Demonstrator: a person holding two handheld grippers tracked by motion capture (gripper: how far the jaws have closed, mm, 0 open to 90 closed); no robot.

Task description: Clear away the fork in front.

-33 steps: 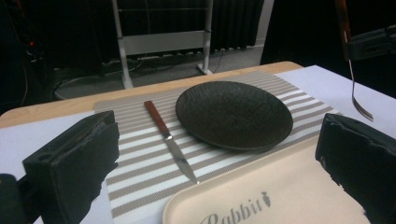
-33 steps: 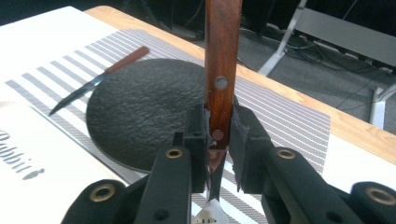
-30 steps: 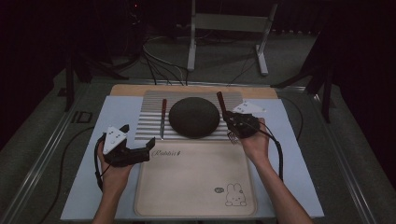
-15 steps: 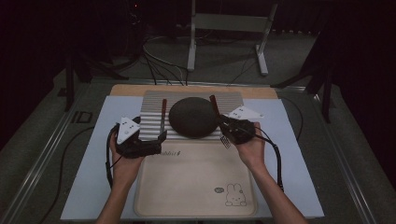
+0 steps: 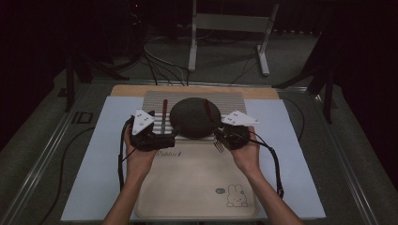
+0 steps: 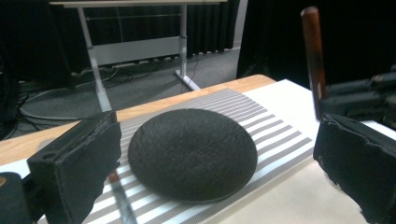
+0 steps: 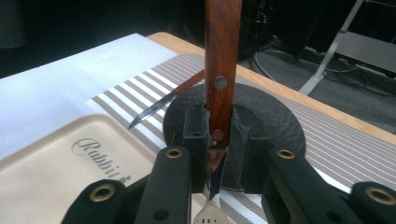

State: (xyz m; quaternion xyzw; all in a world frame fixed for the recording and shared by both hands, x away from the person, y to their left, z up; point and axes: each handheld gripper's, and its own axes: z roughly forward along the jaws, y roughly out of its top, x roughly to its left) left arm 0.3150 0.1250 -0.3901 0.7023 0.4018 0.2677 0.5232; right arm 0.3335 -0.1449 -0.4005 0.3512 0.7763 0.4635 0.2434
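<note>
Knife (image 5: 164,116) with a reddish wooden handle lies flat on the striped mat (image 5: 234,101), its long axis running away from the person, blade end nearest them, just left of the dark round plate (image 5: 194,117) and just beyond the left gripper (image 5: 172,137), whose fingers (image 6: 79,163) stand wide apart with nothing between them. Right gripper (image 5: 220,136), on the far side of the plate, has its fingers (image 7: 196,135) clamped on a fork (image 7: 222,60), brown riveted handle up and tines hanging down over the cream tray (image 5: 197,187) on the worktop, so I judge the left hand the one to take the knife.
</note>
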